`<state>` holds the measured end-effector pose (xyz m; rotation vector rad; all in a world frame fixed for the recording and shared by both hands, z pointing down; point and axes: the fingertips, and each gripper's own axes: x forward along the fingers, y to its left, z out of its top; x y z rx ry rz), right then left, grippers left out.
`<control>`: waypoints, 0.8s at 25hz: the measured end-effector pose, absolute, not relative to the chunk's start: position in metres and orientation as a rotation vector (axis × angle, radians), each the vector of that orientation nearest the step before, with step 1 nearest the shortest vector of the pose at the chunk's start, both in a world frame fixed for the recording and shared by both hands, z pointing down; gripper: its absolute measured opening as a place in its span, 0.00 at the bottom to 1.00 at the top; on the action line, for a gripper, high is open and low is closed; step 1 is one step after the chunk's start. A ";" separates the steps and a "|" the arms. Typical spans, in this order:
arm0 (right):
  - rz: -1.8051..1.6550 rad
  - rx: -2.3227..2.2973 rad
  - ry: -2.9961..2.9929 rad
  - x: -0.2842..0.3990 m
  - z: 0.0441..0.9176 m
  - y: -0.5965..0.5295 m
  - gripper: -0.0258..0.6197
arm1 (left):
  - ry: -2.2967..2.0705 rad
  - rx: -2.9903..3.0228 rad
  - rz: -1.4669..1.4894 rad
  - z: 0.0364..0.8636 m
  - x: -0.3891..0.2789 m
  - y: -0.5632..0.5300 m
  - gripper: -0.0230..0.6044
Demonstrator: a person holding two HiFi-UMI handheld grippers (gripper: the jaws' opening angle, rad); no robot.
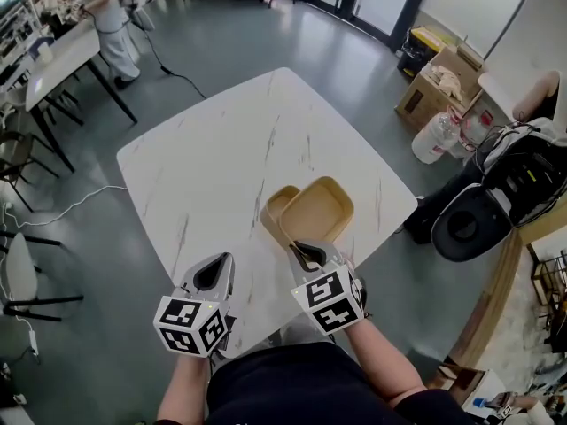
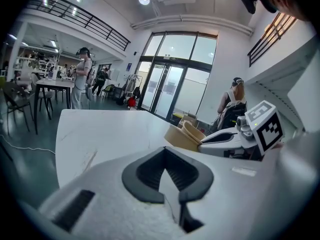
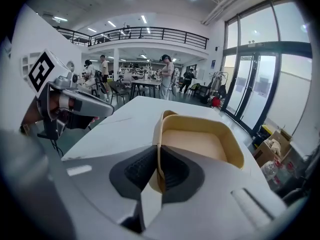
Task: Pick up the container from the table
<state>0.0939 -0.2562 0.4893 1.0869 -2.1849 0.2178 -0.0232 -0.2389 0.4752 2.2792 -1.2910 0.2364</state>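
A tan, shallow container (image 1: 321, 209) lies over the near right part of the white marble table (image 1: 221, 158). A second tan piece (image 1: 277, 207) shows at its left side; I cannot tell whether the two are joined. My right gripper (image 1: 306, 253) is shut on the container's near rim, and in the right gripper view the rim (image 3: 159, 149) stands pinched between the pads of that gripper (image 3: 157, 171). My left gripper (image 1: 213, 273) hovers at the table's near edge, shut and empty. The left gripper view shows its own jaws (image 2: 167, 176) together, with the container (image 2: 184, 135) and the right gripper (image 2: 222, 136) ahead.
Cardboard boxes (image 1: 438, 82), a water jug (image 1: 434, 138) and a black seat (image 1: 474, 224) stand on the floor to the right. Tables and chairs (image 1: 40, 69) line the left side, with a person (image 1: 111, 20) beside them. A cable (image 1: 71, 206) runs across the floor.
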 end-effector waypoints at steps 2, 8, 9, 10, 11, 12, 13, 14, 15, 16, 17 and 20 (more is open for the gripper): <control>0.225 1.074 -2.198 0.089 0.489 -0.250 0.08 | -1.303 2.280 0.246 0.475 -0.026 -0.234 0.04; 0.268 1.038 -2.252 0.074 0.488 -0.235 0.08 | -1.368 2.263 0.277 0.480 -0.041 -0.225 0.04; 0.279 1.032 -2.261 0.072 0.488 -0.233 0.08 | -1.380 2.260 0.281 0.480 -0.044 -0.223 0.04; 0.287 1.025 -2.269 0.070 0.488 -0.230 0.08 | -1.393 2.256 0.286 0.480 -0.046 -0.221 0.04; 0.291 1.017 -2.276 0.068 0.488 -0.227 0.08 | -1.407 2.252 0.290 0.480 -0.049 -0.220 0.04; 0.294 1.009 -2.282 0.066 0.488 -0.225 0.08 | -1.421 2.249 0.294 0.481 -0.052 -0.218 0.04; 0.296 1.001 -2.289 0.063 0.488 -0.223 0.08 | -1.437 2.245 0.295 0.480 -0.056 -0.216 0.04; 0.298 0.994 -2.298 0.060 0.487 -0.221 0.08 | -1.454 2.242 0.292 0.480 -0.059 -0.215 0.04; 0.300 0.988 -2.308 0.058 0.485 -0.219 0.08 | -1.472 2.238 0.286 0.479 -0.062 -0.214 0.04; 0.303 0.982 -2.318 0.055 0.483 -0.218 0.08 | -1.489 2.233 0.278 0.478 -0.066 -0.214 0.04; 0.305 0.976 -2.326 0.053 0.481 -0.217 0.08 | -1.503 2.226 0.272 0.477 -0.069 -0.213 0.04; 0.318 0.960 -2.346 0.048 0.478 -0.215 0.08 | -1.531 2.204 0.261 0.478 -0.076 -0.213 0.04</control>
